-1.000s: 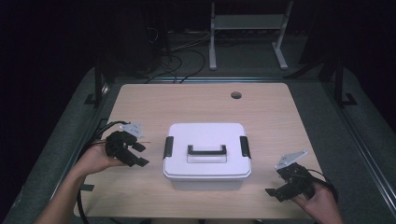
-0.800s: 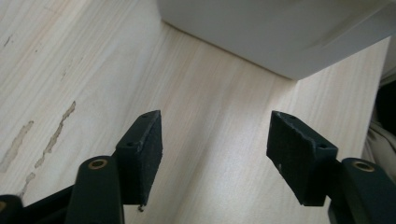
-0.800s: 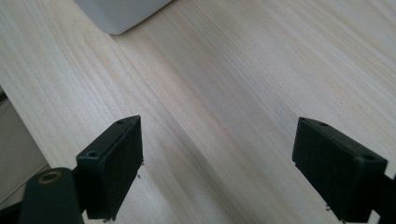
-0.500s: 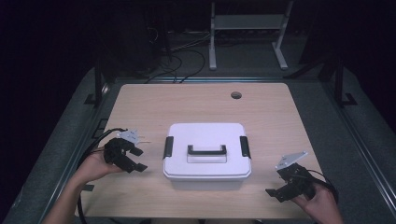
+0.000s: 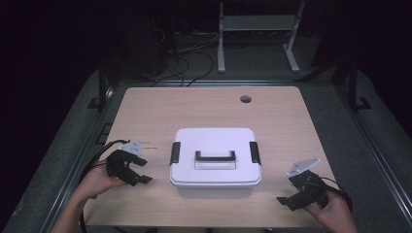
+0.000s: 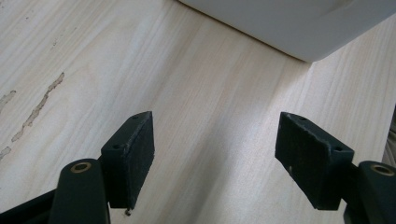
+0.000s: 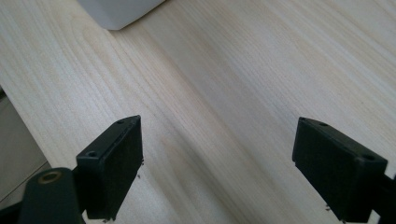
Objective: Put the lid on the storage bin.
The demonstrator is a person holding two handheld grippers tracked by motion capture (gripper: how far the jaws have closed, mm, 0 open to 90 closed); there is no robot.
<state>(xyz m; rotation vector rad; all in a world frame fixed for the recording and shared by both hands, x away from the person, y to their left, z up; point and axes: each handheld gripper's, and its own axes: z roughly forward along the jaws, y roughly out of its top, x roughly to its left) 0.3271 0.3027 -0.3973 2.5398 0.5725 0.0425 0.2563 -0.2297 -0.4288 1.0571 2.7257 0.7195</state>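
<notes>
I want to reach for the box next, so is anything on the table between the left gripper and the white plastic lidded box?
Nothing visible: bare wooden table separates the open left gripper from the white plastic lidded box.

The white box [image 5: 214, 155] with its 2 black latches [image 5: 175, 153] stands alone mid-table [image 5: 204, 104], blocking the straight line between the left gripper [image 5: 138, 170] and right gripper [image 5: 286, 194], while bare wood lies open on all 4 sides of it.
</notes>
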